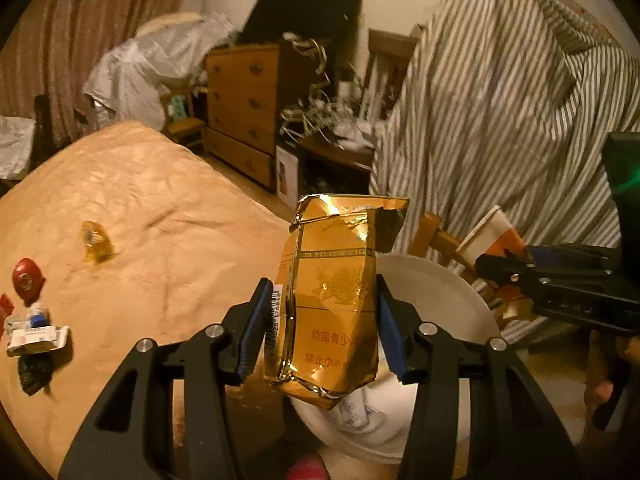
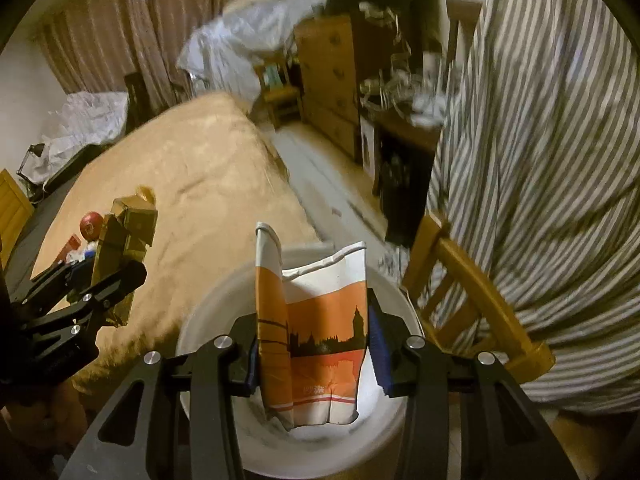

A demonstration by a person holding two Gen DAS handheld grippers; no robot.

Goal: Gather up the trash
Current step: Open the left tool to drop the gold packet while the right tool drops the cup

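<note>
Left wrist view: the left gripper point(image 1: 322, 332) is clenched on a crumpled gold cigarette pack point(image 1: 330, 300), its blue-padded fingers point(image 1: 254, 328) pressing the pack's two sides. The pack stands upright, partly in front of the white bin point(image 1: 440, 292), whose open mouth lies just behind and below it. To the left spreads a bed with a tan blanket point(image 1: 160, 220), and on it lie more scraps: a yellow wrapper point(image 1: 95, 241), a red wrapper point(image 1: 27, 279), a white packet point(image 1: 36, 336) and a dark wrapper point(image 1: 35, 374). At the right edge the right gripper point(image 1: 496, 270) reaches in, carrying an orange and white cup point(image 1: 494, 228). A striped cloth point(image 1: 500, 100) hangs over a wooden chair point(image 1: 436, 236) behind the bin.

Right wrist view: the right gripper point(image 2: 314, 344) grasps a flattened paper cup point(image 2: 316, 336) printed with an orange skyline, held directly above the bin point(image 2: 208, 312). At left, the left gripper point(image 2: 106, 280) holds the gold pack point(image 2: 124, 240) over the blanket point(image 2: 192, 184) edge, beside the bin. The chair point(image 2: 472, 280) and striped cloth point(image 2: 552, 140) stand at right.
</note>
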